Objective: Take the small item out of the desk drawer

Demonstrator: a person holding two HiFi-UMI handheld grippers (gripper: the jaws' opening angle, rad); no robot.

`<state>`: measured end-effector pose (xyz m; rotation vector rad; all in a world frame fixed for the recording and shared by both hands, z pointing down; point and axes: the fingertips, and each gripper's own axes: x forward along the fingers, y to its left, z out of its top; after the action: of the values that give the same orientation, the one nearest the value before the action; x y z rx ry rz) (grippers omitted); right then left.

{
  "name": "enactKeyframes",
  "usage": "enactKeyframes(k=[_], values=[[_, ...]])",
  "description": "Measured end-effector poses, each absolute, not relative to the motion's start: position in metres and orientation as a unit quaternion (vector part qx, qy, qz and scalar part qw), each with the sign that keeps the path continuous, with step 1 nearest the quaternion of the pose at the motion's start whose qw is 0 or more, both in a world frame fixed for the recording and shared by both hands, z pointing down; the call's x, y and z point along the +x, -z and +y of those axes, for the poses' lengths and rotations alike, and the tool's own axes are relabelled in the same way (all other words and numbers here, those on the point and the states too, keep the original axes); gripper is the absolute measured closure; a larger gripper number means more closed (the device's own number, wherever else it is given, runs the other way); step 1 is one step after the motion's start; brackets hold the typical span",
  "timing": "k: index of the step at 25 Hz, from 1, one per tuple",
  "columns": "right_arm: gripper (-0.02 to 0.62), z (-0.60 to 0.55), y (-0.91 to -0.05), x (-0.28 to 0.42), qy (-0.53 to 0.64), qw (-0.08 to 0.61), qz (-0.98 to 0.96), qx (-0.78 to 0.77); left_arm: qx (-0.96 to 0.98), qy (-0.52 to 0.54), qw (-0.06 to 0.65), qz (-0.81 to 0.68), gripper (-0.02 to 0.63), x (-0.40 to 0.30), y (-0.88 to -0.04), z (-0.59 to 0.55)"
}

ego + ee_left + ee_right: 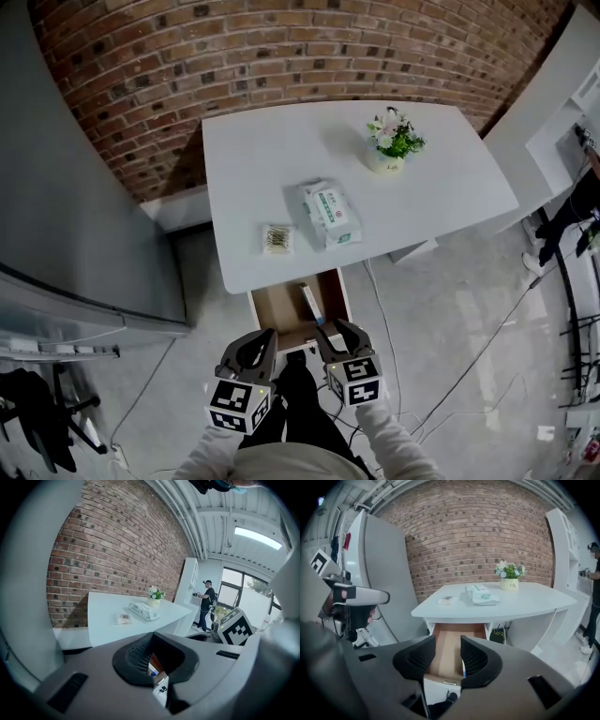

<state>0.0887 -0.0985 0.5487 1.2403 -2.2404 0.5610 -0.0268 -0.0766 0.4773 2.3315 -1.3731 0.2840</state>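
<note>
The white desk [281, 150] has its wooden drawer [281, 309] pulled out toward me. Inside, along the drawer's right side, lies a small white stick-like item with a blue end [310, 304]. Both grippers hover just in front of the drawer. My left gripper [251, 352] is open at the drawer's left front corner, with nothing between its fingers. My right gripper [337, 337] is open at the right front corner, close to the item without touching it. Between the right gripper's [449, 658] pads I see the drawer floor [450, 644] and a blue sliver of the item [463, 670].
On the desk are a tissue pack [330, 213], a small clear packet [277, 239] and a potted flower [394, 141]. A tall grey cabinet [66, 216] stands left of the desk. Cables [469, 361] run over the floor at right. A person [205, 604] stands far off.
</note>
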Motion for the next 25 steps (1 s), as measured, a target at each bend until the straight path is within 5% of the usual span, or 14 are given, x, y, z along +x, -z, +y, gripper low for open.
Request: enactKeyframes(k=[25], values=[[0.374, -0.177, -0.696, 0.079, -0.261, 0.408, -0.796, 0.363, 0.785, -0.141, 0.274, -0.537, 0.589, -0.023, -0.542, -0.138]])
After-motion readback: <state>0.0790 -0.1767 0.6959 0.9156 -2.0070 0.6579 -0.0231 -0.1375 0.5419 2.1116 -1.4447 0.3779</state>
